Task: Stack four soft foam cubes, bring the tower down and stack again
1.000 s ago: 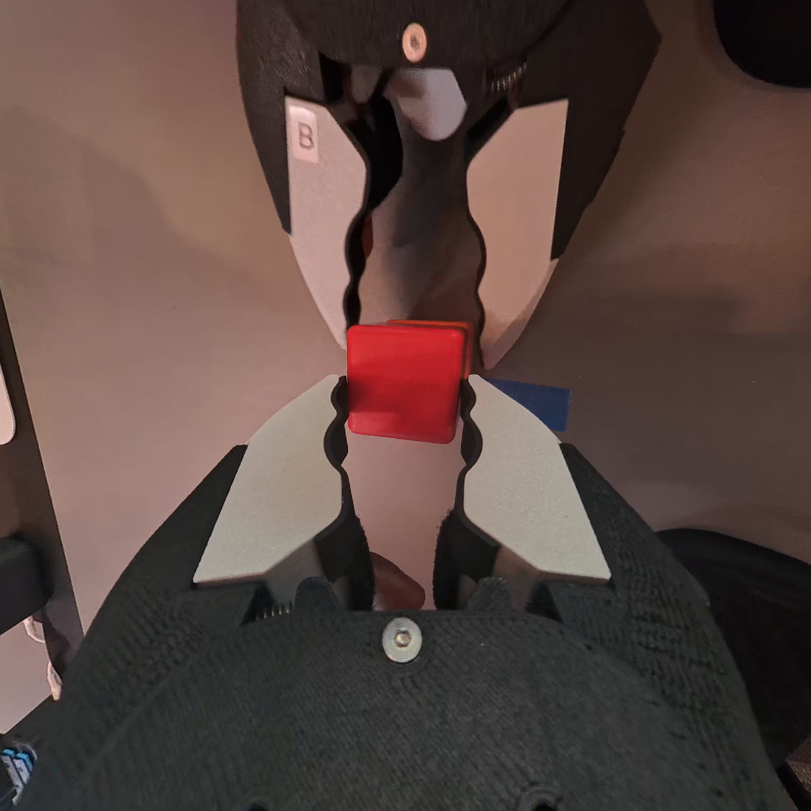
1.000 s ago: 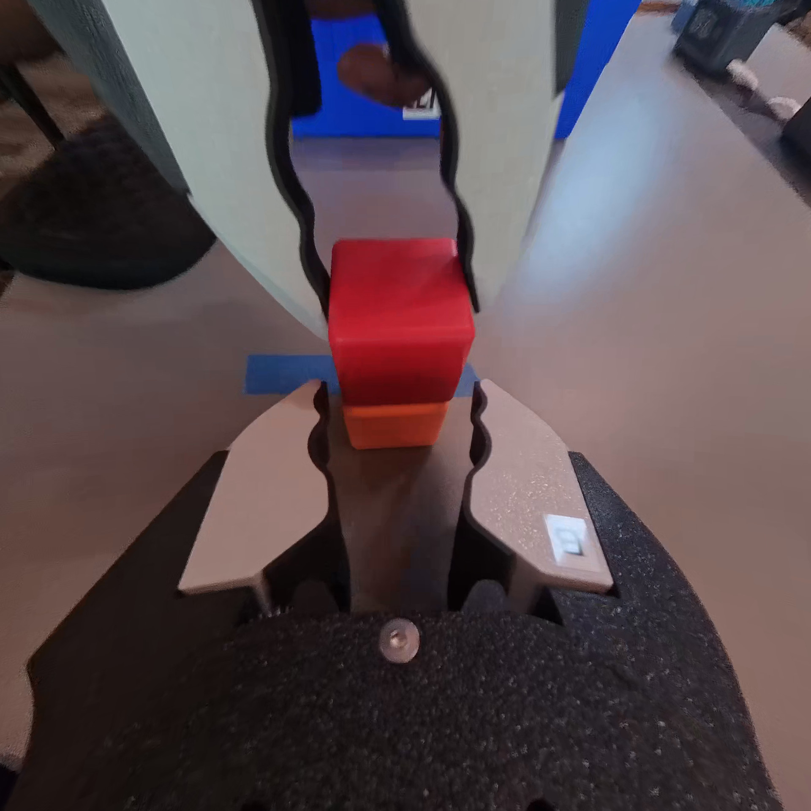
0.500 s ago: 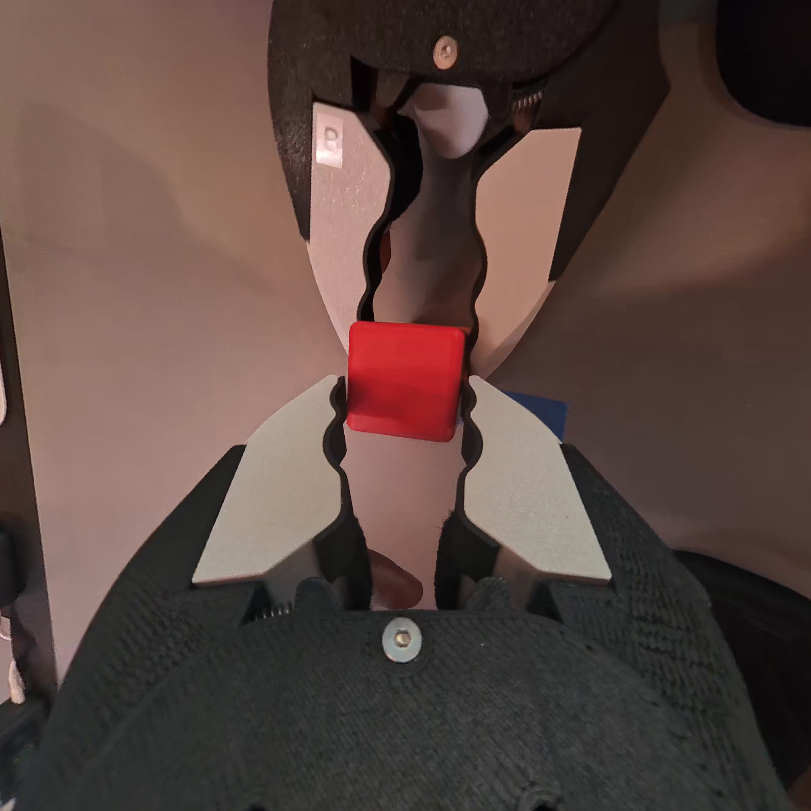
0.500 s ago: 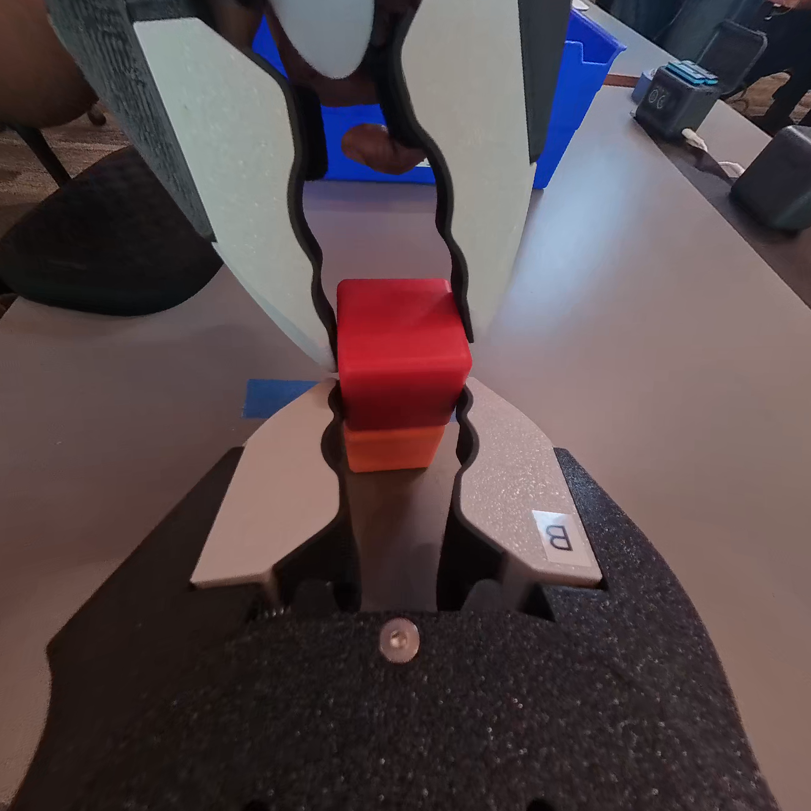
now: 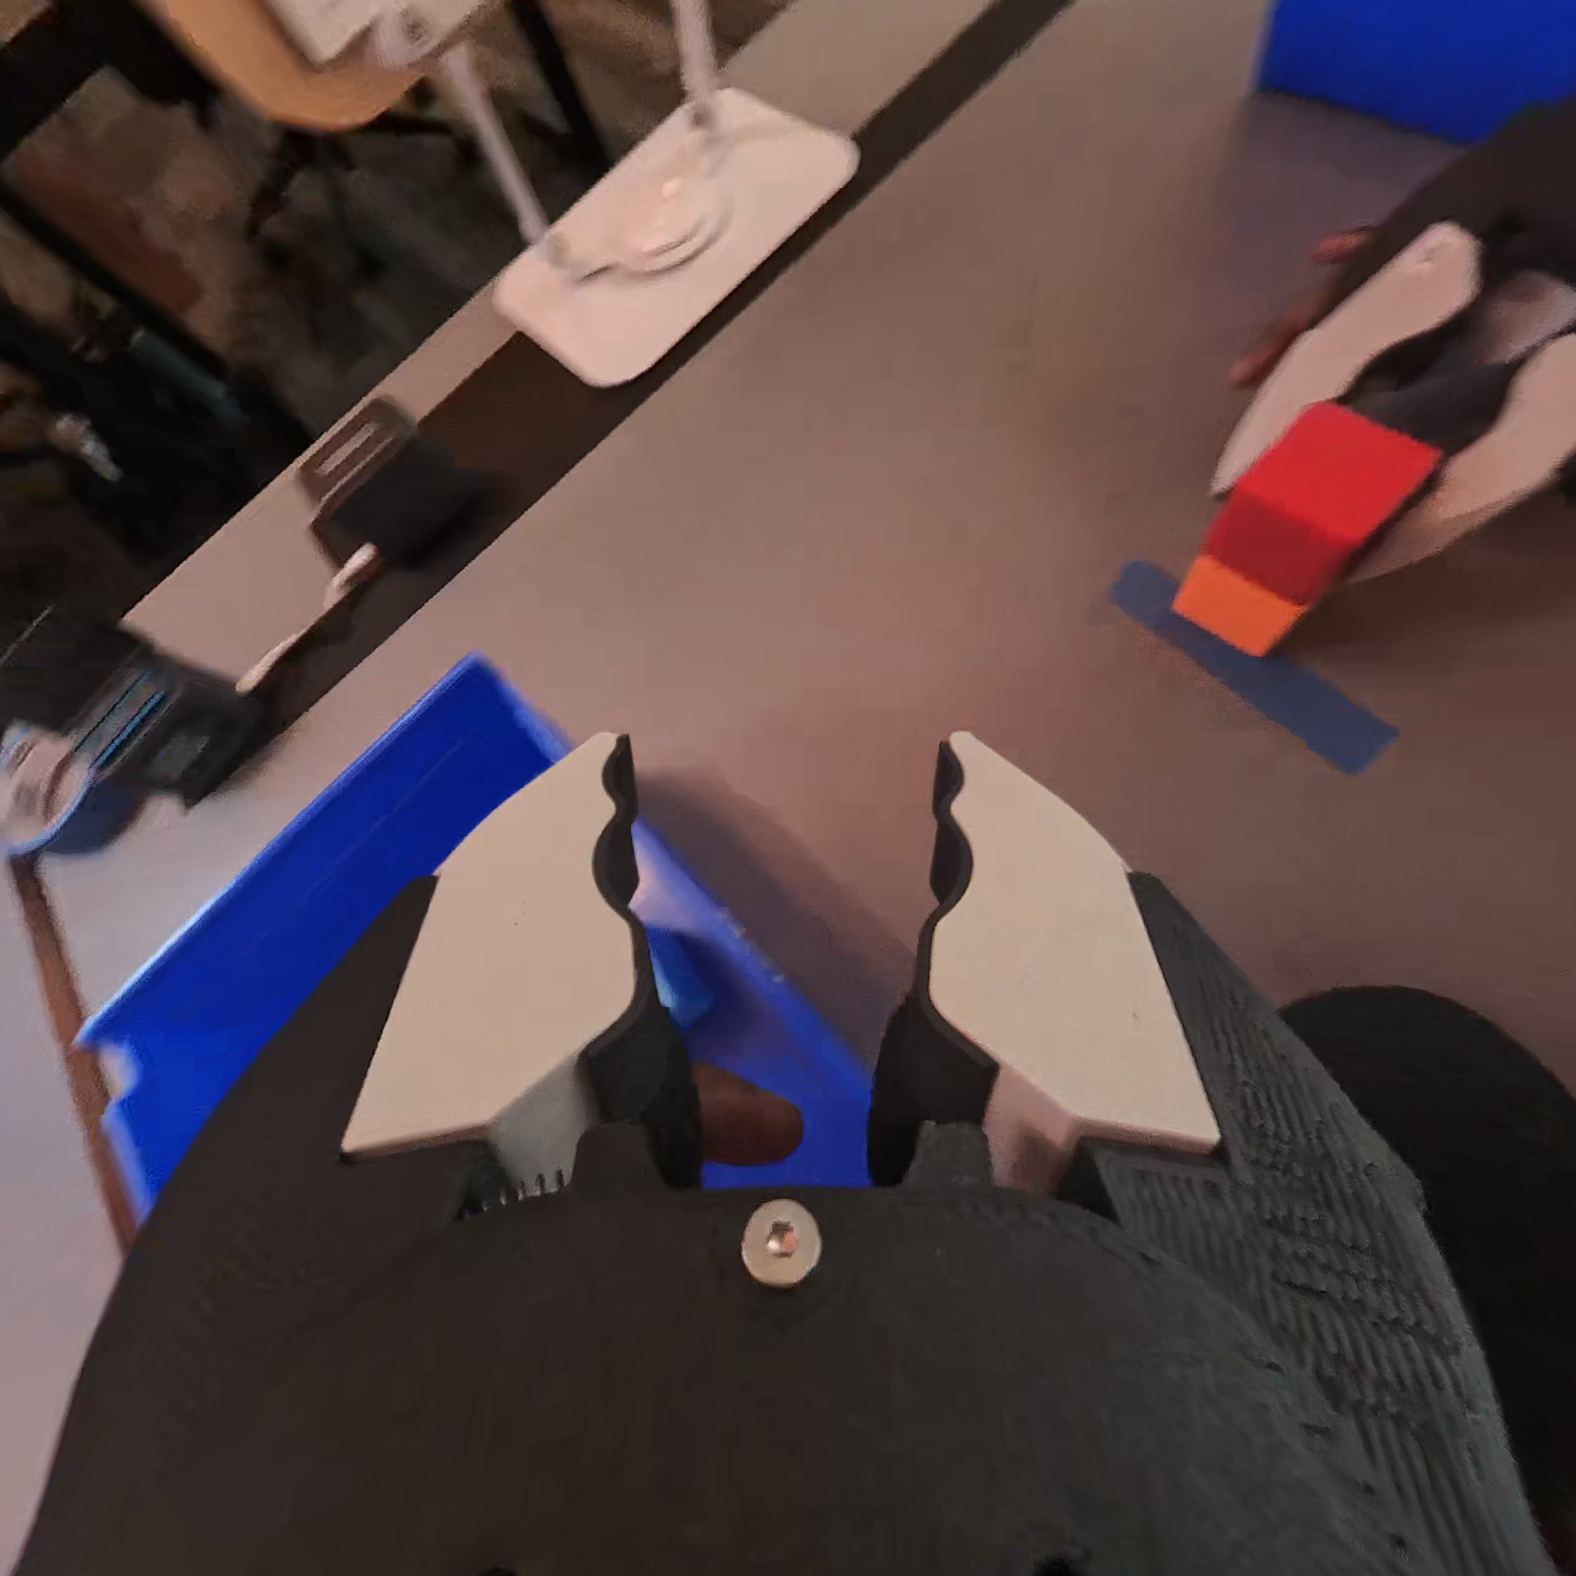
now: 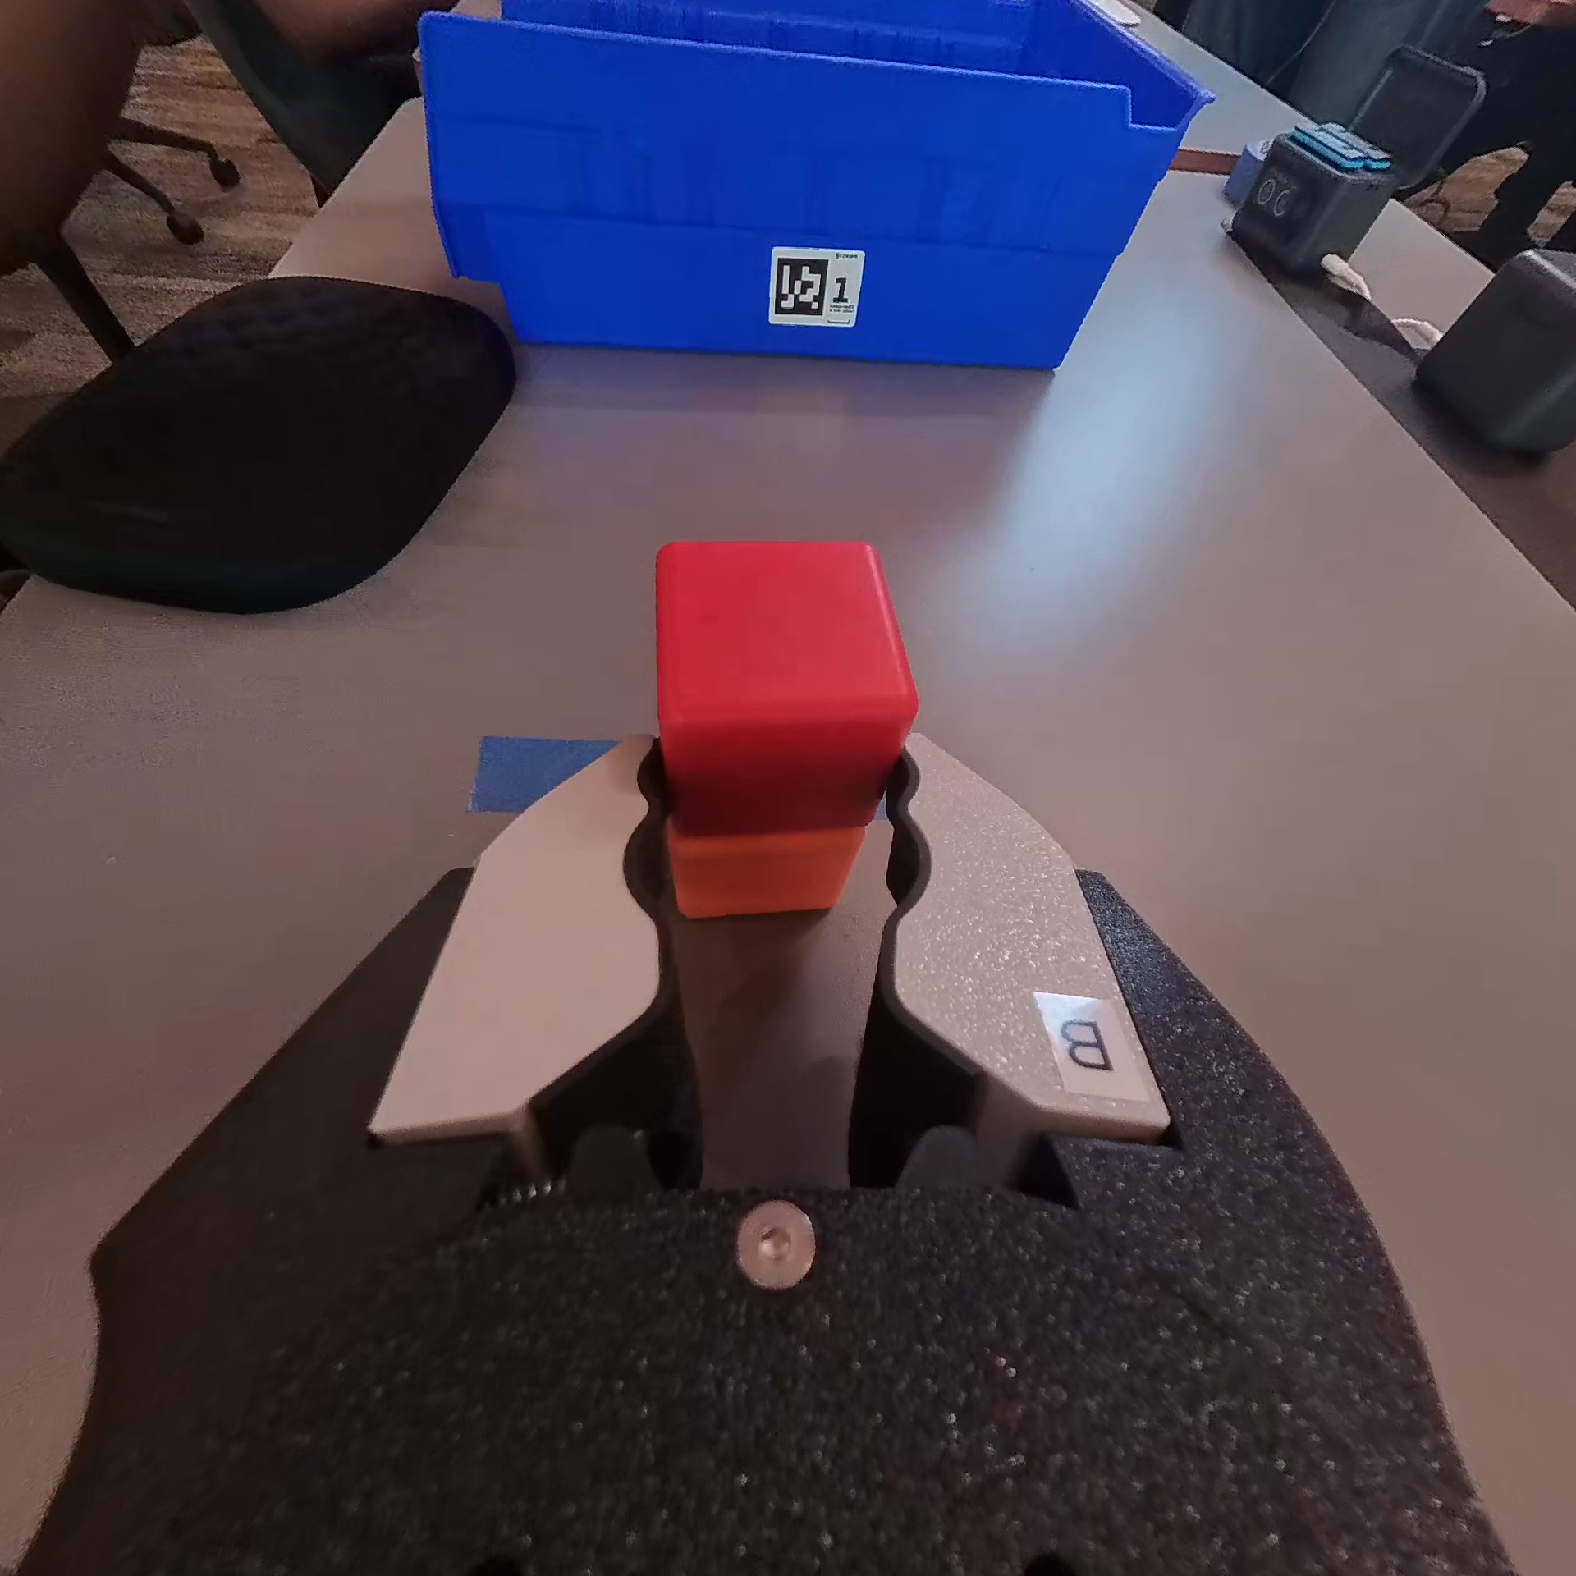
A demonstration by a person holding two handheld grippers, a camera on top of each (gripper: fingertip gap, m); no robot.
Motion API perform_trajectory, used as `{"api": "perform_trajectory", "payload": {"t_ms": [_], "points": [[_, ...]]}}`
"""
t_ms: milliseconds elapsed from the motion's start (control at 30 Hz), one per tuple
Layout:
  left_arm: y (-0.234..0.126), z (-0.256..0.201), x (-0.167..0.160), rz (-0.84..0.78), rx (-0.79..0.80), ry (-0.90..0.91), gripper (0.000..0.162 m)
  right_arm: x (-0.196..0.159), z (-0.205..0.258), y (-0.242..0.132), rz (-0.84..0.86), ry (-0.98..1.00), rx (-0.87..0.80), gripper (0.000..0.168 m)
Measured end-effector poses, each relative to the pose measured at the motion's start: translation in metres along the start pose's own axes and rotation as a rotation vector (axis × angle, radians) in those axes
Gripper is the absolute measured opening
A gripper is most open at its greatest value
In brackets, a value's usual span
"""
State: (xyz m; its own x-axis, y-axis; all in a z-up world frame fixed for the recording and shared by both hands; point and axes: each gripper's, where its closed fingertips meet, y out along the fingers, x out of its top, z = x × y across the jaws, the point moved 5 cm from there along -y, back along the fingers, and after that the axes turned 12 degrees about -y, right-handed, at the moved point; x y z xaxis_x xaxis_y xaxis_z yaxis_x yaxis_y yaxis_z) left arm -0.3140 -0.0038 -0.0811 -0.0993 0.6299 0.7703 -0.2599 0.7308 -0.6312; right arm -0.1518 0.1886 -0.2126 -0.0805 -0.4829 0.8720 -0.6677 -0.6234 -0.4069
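Observation:
A red foam cube (image 6: 776, 665) sits on an orange foam cube (image 6: 759, 870), which stands on a strip of blue tape (image 6: 529, 772) on the grey table. My right gripper (image 6: 772, 750) is shut on the red cube, with both pads pressed on its lower sides. The left wrist view shows the same stack at the far right: the red cube (image 5: 1313, 503) on the orange cube (image 5: 1237, 610), with the right gripper's fingers (image 5: 1356, 341) on either side. My left gripper (image 5: 785, 750) is open and empty, off to the left of the stack, by the rim of a blue bin (image 5: 341, 895).
A large blue bin (image 6: 767, 170) stands across the table behind the stack. A black chair (image 6: 230, 443) is at the table's left edge. Dark devices (image 6: 1313, 196) sit at the right. A white stand base (image 5: 674, 247) and small black holders (image 5: 392, 495) lie beyond the table's gap. Left tips to right tips: about 25 cm.
My left gripper let go of the red cube, opened and swung away left toward the blue bin. My right gripper closed on the red cube and still holds it on the orange one.

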Motion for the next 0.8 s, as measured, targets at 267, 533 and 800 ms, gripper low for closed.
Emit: {"api": "perform_trajectory", "payload": {"t_ms": [267, 533, 800], "points": [[-0.015, 0.112, -0.07, 0.083, 0.23, -0.328, 0.071, 0.0, 0.0, 0.0, 0.006, -0.003, -0.004, 0.05], [0.029, 0.108, -0.108, 0.222, 0.092, -0.339, 0.072, 0.0, 0.0, 0.0, -0.004, -0.001, -0.004, 0.05], [0.072, 0.09, -0.123, 0.376, 0.115, -0.327, 0.083, 0.0, 0.0, 0.0, -0.005, -0.004, -0.004, 0.05]]}}
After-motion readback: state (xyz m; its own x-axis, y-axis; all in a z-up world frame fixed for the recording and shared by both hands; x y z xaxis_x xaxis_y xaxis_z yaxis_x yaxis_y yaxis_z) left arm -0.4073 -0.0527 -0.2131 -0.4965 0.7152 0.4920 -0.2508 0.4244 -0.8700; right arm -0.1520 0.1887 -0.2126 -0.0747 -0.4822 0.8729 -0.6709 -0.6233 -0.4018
